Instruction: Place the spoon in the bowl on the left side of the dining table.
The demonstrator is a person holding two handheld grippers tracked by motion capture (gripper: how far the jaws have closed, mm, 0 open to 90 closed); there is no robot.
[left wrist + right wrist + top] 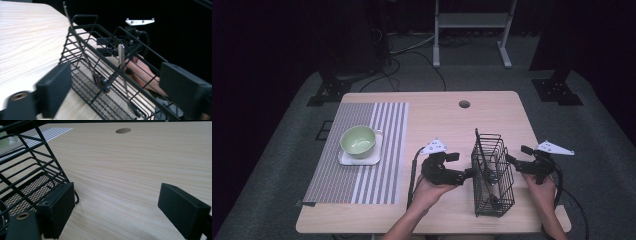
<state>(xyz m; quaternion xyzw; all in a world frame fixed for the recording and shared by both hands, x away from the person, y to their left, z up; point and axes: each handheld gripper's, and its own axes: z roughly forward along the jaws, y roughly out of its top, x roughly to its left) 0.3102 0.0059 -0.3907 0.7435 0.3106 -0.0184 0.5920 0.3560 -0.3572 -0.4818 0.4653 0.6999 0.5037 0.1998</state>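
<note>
Nearest the camera, two forearms come in over the pale wooden worktop (437, 120), each hand gripping a hand-held gripper. Left hand-held gripper (468, 173) has its jaws apart at the left side of a black wire basket (493, 172); in the left gripper view the jaws stand wide with the basket wall between them, though contact is unclear. Right hand-held gripper (514, 159) sits just beside the basket's right side, its jaws also spread apart over bare wood. Inside the basket stand a few metal utensils (121, 56), their handles leaning on the wires. Farther left, a striped placemat (362, 155) carries a green bowl (358, 141) on a white square plate (360, 159). A round hole (464, 104) marks the far edge.
</note>
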